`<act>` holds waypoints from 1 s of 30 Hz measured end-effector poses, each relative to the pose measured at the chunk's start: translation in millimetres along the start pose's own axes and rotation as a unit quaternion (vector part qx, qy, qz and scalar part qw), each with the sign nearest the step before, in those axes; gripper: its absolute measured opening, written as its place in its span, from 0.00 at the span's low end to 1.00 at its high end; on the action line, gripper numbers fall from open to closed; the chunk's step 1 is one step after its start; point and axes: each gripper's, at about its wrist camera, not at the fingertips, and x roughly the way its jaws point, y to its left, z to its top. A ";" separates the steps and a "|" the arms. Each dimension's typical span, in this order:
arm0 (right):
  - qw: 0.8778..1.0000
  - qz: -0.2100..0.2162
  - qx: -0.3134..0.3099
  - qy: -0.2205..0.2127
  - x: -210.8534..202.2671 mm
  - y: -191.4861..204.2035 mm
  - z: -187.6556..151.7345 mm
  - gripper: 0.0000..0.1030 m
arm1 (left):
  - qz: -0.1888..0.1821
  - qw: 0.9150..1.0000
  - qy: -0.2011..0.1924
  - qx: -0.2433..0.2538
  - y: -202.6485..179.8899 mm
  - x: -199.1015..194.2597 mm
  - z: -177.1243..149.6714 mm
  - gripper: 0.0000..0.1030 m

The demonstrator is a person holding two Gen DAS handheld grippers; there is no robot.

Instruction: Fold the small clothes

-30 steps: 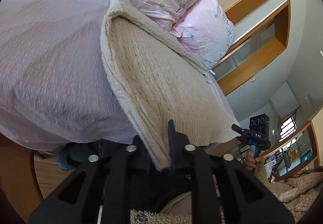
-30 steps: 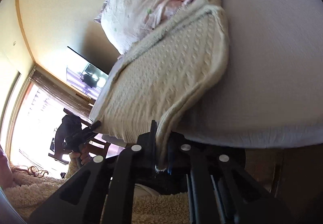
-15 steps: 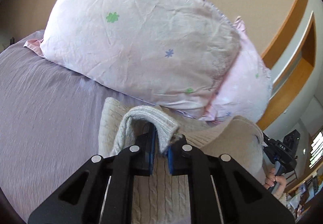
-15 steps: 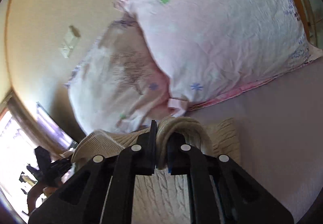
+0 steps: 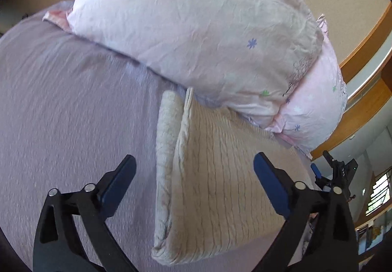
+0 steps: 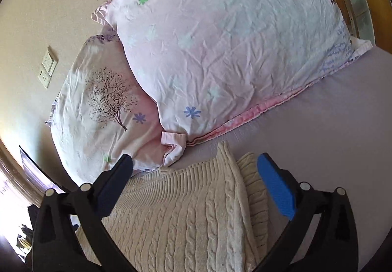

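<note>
A cream cable-knit sweater [image 5: 210,181] lies folded in two layers on the lilac bed sheet [image 5: 68,110], its far edge against the pillows. It also shows in the right wrist view [image 6: 186,218], ribbed hem uppermost. My left gripper [image 5: 194,174] is open and empty, its jaws wide apart above the sweater's left folded edge. My right gripper [image 6: 194,174] is open and empty above the sweater's far right corner. The right gripper's tip also shows at the right edge of the left wrist view [image 5: 340,171].
Two pink flowered pillows [image 5: 201,27] are stacked at the head of the bed; they fill the top of the right wrist view [image 6: 220,46]. Behind them is a beige wall with a socket plate [image 6: 47,67]. Wooden trim [image 5: 362,46] runs at the right.
Both grippers carried the sweater's near edge up and over to the pillows, folding it in half, then opened and let go. The sweater now lies flat in two layers.
</note>
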 end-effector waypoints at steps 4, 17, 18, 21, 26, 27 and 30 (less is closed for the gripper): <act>0.999 0.016 0.029 0.012 -1.2 -7.1 0.2 0.98 | -0.025 0.998 0.042 -0.030 11.5 23.3 -9.1 0.76; 0.994 0.097 0.054 0.014 -18.5 -3.0 5.7 0.98 | -0.192 0.973 0.013 -0.124 -37.8 25.3 -10.1 0.24; 0.994 0.101 0.051 0.007 -23.8 -2.2 7.8 0.98 | -0.220 0.969 0.012 -0.110 -62.3 26.4 -8.9 0.24; 0.995 0.095 0.037 -0.018 -38.8 -2.3 13.8 0.98 | -0.304 0.949 0.036 -0.078 -141.5 54.8 -14.4 0.20; 0.998 0.053 0.014 -0.019 -41.5 -18.6 25.8 0.98 | -0.408 0.891 0.169 -0.109 -258.9 178.9 -58.8 0.20; 0.999 0.042 0.014 -0.013 -40.2 -24.8 28.3 0.98 | -0.418 0.879 0.196 -0.117 -273.4 193.6 -66.0 0.20; 0.997 0.057 0.054 0.019 -38.7 -51.6 34.7 0.98 | -0.418 0.887 0.183 -0.073 -288.2 180.7 -67.1 0.33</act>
